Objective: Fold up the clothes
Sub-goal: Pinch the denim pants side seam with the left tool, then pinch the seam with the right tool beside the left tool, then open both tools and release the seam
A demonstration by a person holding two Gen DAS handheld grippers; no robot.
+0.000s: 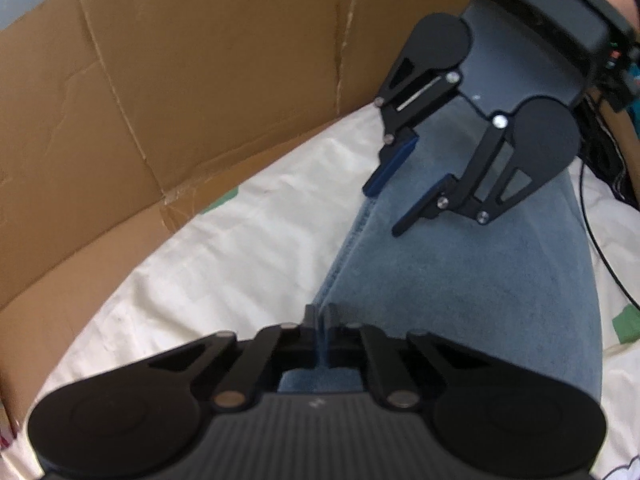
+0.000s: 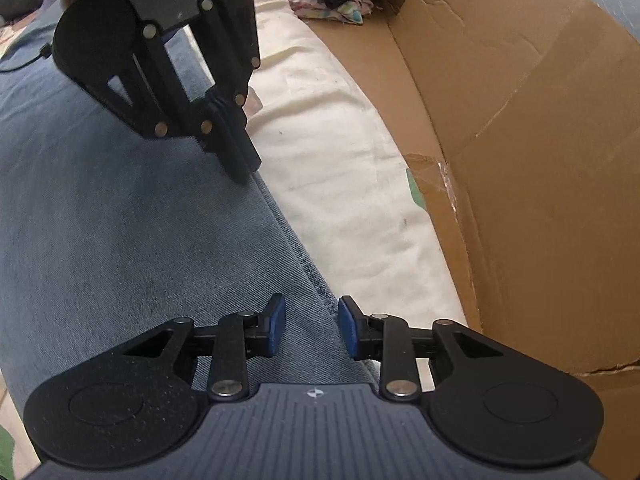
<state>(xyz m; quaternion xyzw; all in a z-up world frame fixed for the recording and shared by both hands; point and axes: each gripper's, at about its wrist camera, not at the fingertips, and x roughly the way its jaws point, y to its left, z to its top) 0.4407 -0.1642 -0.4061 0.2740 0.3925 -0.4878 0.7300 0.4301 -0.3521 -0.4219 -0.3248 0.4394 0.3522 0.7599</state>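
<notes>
A large sheet of creased brown cardboard [image 1: 168, 92] stands as a wall along the far side of the work surface; in front of it lies a cream-white cotton sheet [image 1: 240, 248] with small green patches, and on that sheet is spread a pair of faded blue denim jeans [image 1: 460, 280], seemingly one leg or a folded length of them, whose stitched side seam [image 2: 296, 248] is the edge nearest the cardboard; the denim's long axis runs from one gripper toward the other, so the two tools sit at separate points along the same seam; the left gripper [image 1: 320, 340] has its jaws together on that seam, a thin ridge of denim pinched between its fingers, as the right wrist view also suggests; the right gripper [image 2: 310, 324] hangs with its blue-faced pads [image 2: 276, 320] apart, one over the denim and one at or just past the edge, the seam running between them but not yet pressed; by my reading the next step is for the right jaws to close on this edge, since the cloth lies directly below and between them; both hands then hold the same long edge, and the fold would probably carry it across the width, away from the cardboard; a thin black cable [image 1: 600, 240] trails over the sheet beyond the jeans.
</notes>
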